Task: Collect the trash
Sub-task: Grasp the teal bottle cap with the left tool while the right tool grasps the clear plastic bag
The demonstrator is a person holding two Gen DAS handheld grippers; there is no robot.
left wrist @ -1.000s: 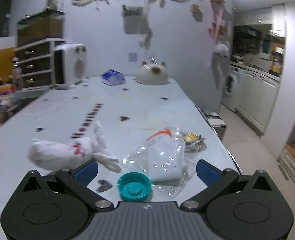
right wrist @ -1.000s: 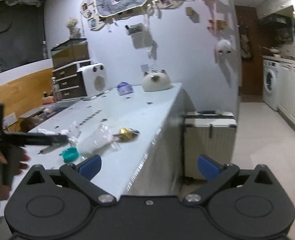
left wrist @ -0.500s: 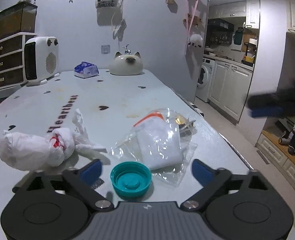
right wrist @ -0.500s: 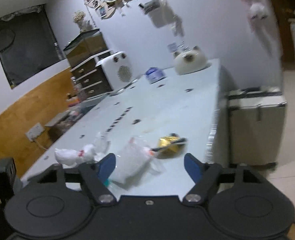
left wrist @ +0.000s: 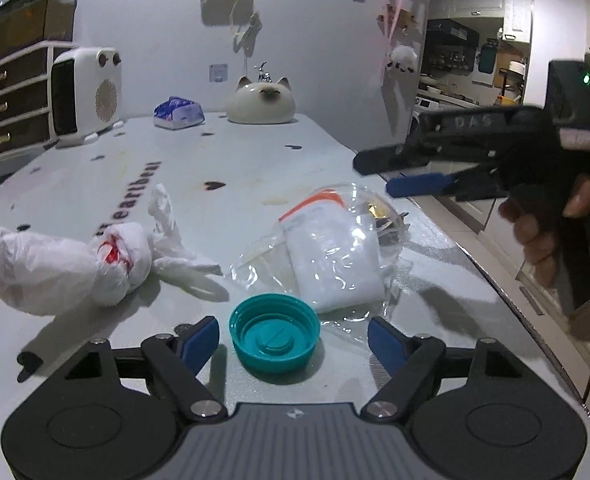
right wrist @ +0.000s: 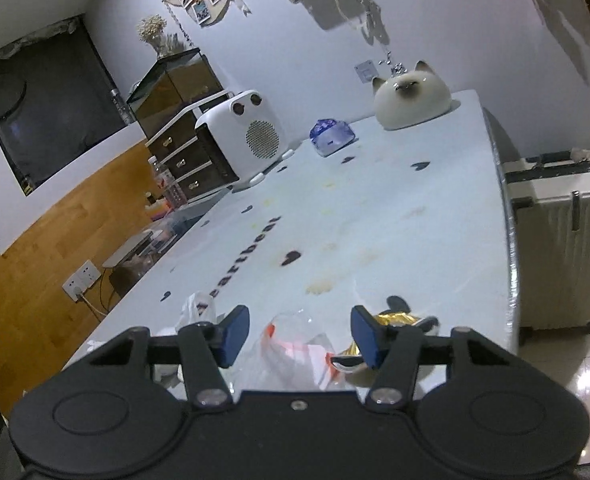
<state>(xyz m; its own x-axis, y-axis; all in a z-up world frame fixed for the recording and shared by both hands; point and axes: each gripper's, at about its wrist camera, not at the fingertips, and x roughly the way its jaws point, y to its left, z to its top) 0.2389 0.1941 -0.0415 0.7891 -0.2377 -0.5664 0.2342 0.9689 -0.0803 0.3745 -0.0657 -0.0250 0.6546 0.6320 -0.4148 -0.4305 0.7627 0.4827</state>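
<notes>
step: approach, nothing grasped | left gripper wide around teal cap on table | right gripper wide above clear bag, perhaps untouched | next: close on cap

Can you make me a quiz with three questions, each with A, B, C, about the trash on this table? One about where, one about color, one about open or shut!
1. Where is the cap?
A. between the left gripper's fingers
B. on the heater
C. on the floor

2. What color is the cap?
A. red
B. teal
C. yellow

3. How is the right gripper?
A. shut on a bag
B. shut on nothing
C. open

Answers: 1 A, it lies on the table between the blue fingertips. 2 B, it looks teal. 3 C, its fingers stand wide apart.
</notes>
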